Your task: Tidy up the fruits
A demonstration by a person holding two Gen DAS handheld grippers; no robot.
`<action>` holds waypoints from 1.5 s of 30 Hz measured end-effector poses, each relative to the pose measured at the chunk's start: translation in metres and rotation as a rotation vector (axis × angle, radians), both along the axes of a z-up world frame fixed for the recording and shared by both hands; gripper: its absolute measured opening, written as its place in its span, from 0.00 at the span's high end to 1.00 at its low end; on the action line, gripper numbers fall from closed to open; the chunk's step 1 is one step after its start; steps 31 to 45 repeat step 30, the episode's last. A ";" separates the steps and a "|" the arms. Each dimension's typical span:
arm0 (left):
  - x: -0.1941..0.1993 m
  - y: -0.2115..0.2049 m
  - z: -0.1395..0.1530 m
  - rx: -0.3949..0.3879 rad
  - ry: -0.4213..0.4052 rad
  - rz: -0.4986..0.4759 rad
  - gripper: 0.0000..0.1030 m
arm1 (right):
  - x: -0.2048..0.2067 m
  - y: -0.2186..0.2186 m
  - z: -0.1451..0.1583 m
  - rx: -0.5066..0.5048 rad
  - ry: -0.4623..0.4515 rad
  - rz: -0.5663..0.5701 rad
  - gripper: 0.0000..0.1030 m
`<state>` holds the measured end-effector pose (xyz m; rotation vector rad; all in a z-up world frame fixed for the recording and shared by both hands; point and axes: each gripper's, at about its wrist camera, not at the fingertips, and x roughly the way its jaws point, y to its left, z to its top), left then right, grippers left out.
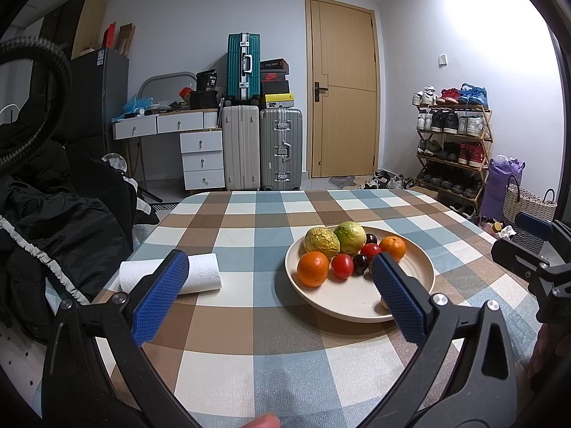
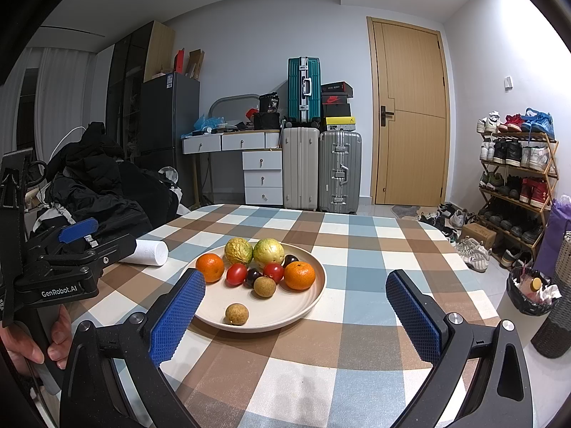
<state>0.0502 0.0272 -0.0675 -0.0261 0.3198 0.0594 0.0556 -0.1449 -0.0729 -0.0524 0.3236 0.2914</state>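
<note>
Fruit plate (image 2: 307,306) on worktop (image 2: 357,356): set ahead-left of right tongs (image 2: 296,317), ahead-right of left tongs (image 1: 278,296); both tongs held apart, empty

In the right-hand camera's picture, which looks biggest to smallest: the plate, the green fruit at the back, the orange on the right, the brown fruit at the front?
1. plate
2. green fruit and right orange: look alike in size, and the orange sits nearer, so no ranking
3. front brown fruit
</note>
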 end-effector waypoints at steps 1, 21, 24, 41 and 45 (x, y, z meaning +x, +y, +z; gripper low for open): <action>0.001 -0.001 -0.001 0.000 0.000 0.000 0.01 | 0.000 0.000 0.000 0.000 0.000 0.000 0.00; 0.000 0.000 0.000 0.000 0.000 0.000 0.01 | 0.000 0.000 0.000 0.000 0.000 0.000 0.00; 0.001 -0.001 -0.001 0.000 -0.001 0.000 0.01 | 0.000 0.000 0.000 0.000 0.000 0.000 0.00; 0.000 -0.001 -0.001 0.000 0.001 -0.001 0.01 | 0.000 0.000 0.000 0.000 0.000 0.000 0.00; 0.000 -0.001 -0.001 0.000 0.001 -0.001 0.01 | 0.000 0.000 0.000 0.000 0.000 0.000 0.00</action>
